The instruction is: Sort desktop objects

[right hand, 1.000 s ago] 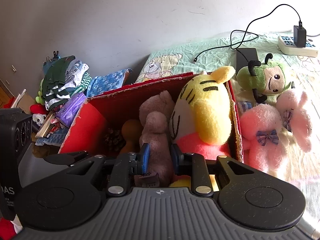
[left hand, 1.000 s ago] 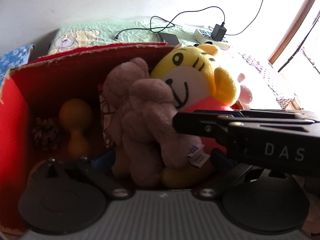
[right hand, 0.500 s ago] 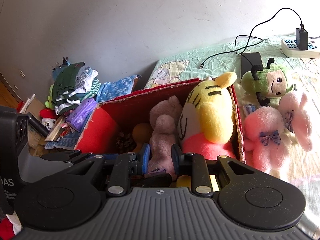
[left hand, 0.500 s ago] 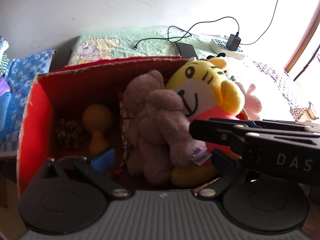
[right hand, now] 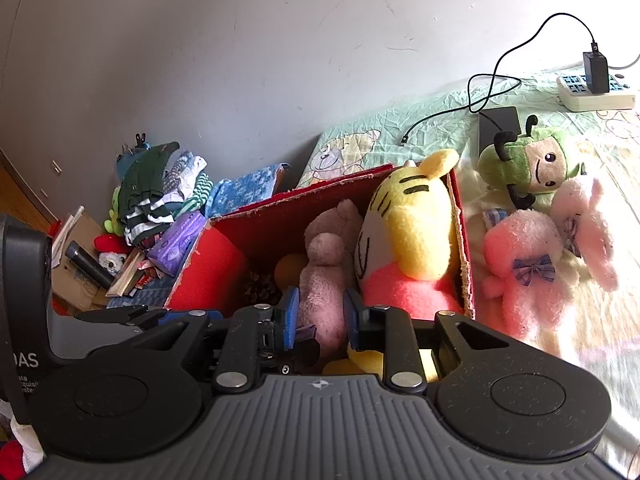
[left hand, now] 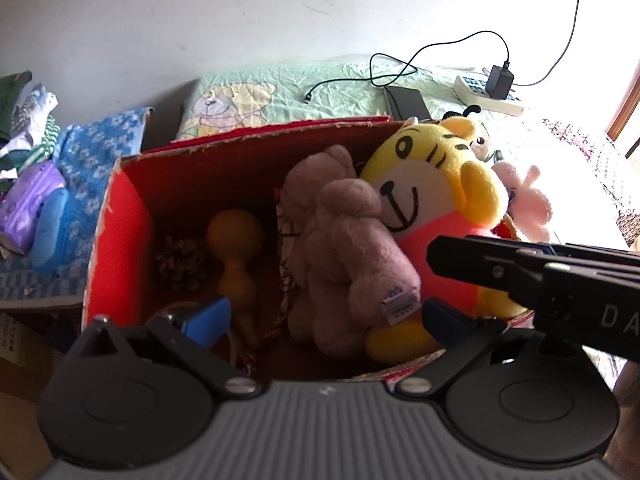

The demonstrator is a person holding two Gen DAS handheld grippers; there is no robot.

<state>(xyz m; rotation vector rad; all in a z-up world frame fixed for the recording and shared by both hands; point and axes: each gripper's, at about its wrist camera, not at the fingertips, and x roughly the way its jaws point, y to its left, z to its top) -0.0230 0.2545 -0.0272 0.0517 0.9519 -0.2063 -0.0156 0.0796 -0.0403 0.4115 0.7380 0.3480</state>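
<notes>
Between the right tongs [right hand: 320, 312], the mauve bear [right hand: 324, 280] stands inside the red box [right hand: 212, 268].

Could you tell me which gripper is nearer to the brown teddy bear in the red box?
The right gripper: its blue pads sit on either side of the brown teddy bear. The left gripper is open wider, its pads apart from the bear on both sides.

pinecone [right hand: 262, 285] half hidden, plush tag [left hand: 398, 304] print unreadable
</notes>
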